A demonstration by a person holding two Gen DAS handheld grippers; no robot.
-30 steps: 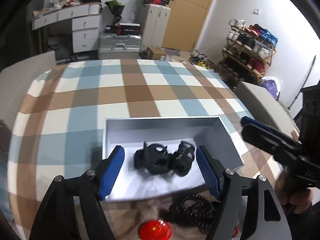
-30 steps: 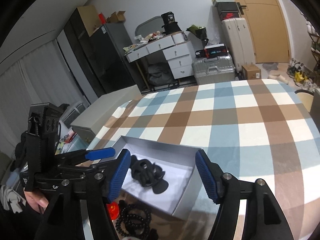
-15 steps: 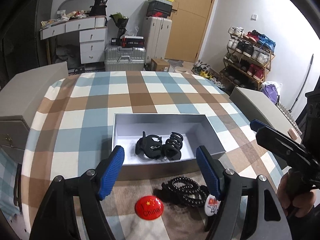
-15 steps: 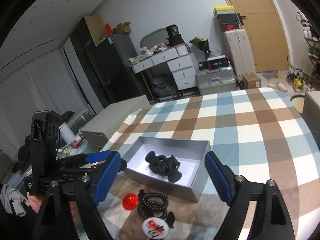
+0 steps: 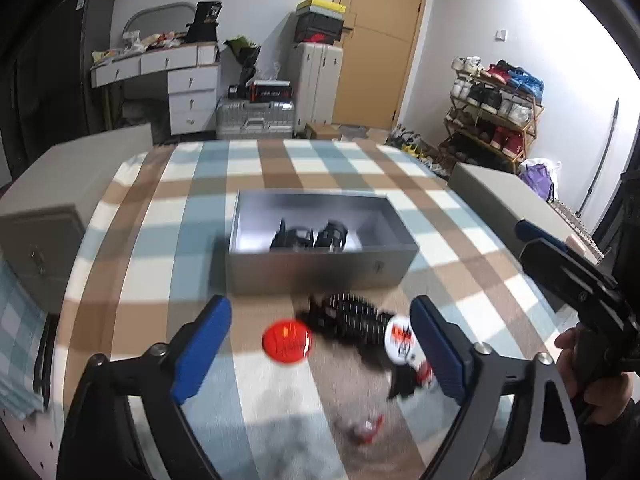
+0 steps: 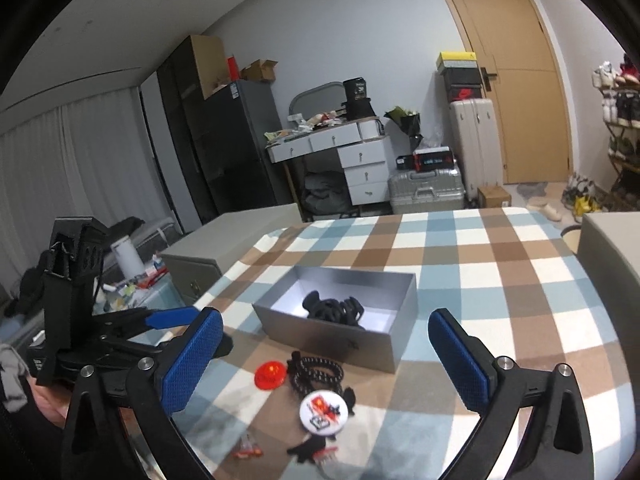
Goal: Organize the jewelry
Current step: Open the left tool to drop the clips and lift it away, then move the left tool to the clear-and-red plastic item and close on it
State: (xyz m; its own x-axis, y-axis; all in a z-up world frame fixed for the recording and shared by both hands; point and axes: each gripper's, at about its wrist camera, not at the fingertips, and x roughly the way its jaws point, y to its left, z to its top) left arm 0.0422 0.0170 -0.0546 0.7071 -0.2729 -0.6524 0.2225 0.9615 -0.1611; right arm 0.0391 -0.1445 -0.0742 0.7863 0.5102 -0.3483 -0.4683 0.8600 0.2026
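Both grippers hang over the checked tablecloth [image 6: 472,264], and neither has anything in it. The left gripper [image 5: 320,344] has its blue pads spreading apart right now, nothing pinched between them; through the gap you see only items lying on the cloth below. The right gripper [image 6: 326,354] is spreading its pads too, wide and empty.

Centre of the table sits the grey open box [image 6: 340,338]. Inside it, black hair claw clips [image 6: 334,310] are bunched together on the pale floor of the box, two of them side by side in the left wrist view.

Just outside the box's near wall, at its 6 o'clock, lies a coil of black beaded bracelets [image 6: 316,372]. At the coil's 9 o'clock, just beside it, a round red badge [image 6: 271,375]. At the coil's 6 o'clock in the right wrist view, a white round badge [image 6: 322,409] with a red and black print, touching or overlapping the beads' edge. A black clip-like piece [image 6: 310,446] lies at the white badge's 6 o'clock, and small red pieces [image 6: 248,450] lie at its 8 o'clock, too small to name.

The left wrist view is motion-blurred over these loose pieces. A hand [image 5: 592,376] grips the right gripper's handle at 3 o'clock there.
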